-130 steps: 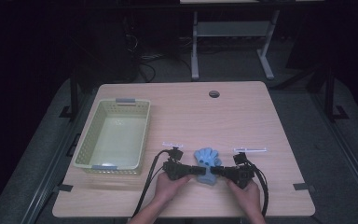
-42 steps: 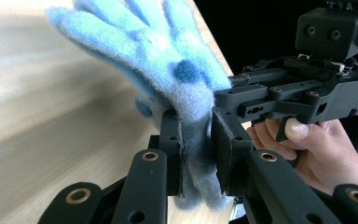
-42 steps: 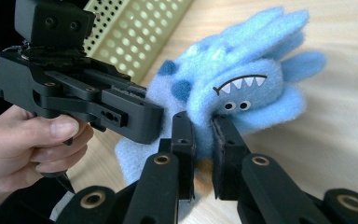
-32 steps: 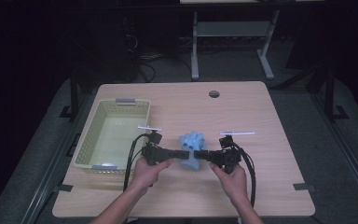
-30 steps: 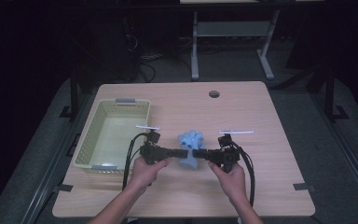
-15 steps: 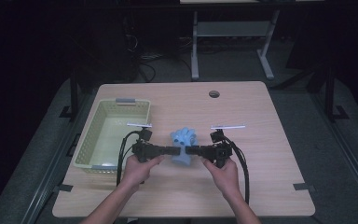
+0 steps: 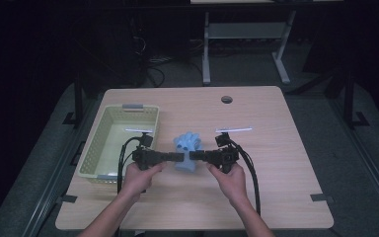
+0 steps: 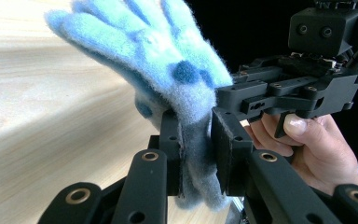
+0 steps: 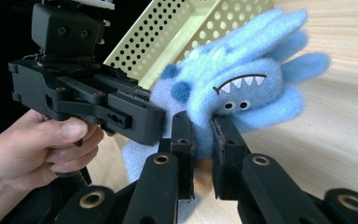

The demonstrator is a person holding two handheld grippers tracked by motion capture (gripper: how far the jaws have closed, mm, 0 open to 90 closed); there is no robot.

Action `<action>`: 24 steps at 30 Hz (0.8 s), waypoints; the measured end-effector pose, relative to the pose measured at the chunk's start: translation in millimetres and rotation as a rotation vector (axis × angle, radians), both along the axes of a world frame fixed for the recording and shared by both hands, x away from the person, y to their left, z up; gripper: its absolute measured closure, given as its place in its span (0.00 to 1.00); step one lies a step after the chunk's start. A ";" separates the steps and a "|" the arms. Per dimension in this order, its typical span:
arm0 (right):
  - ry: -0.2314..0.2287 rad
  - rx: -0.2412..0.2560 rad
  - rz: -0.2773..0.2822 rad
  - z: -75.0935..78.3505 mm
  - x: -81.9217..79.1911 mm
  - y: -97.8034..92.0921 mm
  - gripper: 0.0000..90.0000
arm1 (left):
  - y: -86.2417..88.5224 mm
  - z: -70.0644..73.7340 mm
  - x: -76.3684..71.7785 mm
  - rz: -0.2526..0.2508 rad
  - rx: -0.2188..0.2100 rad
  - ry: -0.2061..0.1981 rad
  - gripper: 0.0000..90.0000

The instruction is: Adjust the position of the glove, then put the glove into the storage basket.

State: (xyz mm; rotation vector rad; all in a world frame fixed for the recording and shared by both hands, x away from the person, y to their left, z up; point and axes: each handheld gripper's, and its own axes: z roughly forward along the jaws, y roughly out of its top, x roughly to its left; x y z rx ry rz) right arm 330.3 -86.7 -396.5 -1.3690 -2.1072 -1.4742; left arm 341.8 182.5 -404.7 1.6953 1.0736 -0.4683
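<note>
Both tongs are clamped on the same thing: the left tongs pinch the lower fleece of a blue glove, and the right tongs pinch it from the other side, just under its stitched teeth and eyes. In the high view the left tongs and right tongs meet nose to nose with the glove bunched between them, over the counter a little forward of the hands. Whether it hangs clear of the wood or brushes it, I cannot tell.

The work in hand looks like carrying the glove to the basket, which sits just to the left, empty as far as its floor shows. To do this well, the two hands should travel together at one pace — if one leads, the fleece stretches or slips from the narrower bite. Lift enough that the dangling cuff passes over the near rim, then let go only once the whole glove is above the basket's floor.

Little stands in the way. The basket wall is the one obstacle — the left hand and its trailing cable are already close to it. A round hole in the counter lies far off, toward the back edge.
</note>
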 end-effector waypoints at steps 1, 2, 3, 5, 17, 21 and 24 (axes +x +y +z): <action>-0.001 -0.001 0.003 0.6 0.7 1.5 0.90 | 1.5 0.6 -0.3 0.001 0.002 -0.003 0.83; -0.002 -0.003 0.007 1.5 1.1 3.1 0.90 | 2.3 1.3 -1.1 0.010 0.005 -0.001 0.83; -0.007 -0.008 0.010 2.1 1.7 4.8 0.90 | 3.6 1.5 -1.5 0.011 0.009 -0.002 0.83; -0.009 -0.008 0.013 2.3 2.4 7.6 0.90 | 6.1 2.3 -1.9 0.015 0.010 -0.001 0.83; -0.017 -0.032 0.049 10.2 8.6 25.9 0.90 | 23.8 4.9 -2.5 0.043 -0.006 -0.001 0.83; -0.023 -0.043 0.057 12.6 10.3 31.1 0.90 | 28.4 5.9 -2.9 0.050 -0.008 0.001 0.83; -0.024 -0.045 0.065 13.2 11.5 35.4 0.90 | 32.2 6.0 -4.1 0.062 -0.008 -0.001 0.83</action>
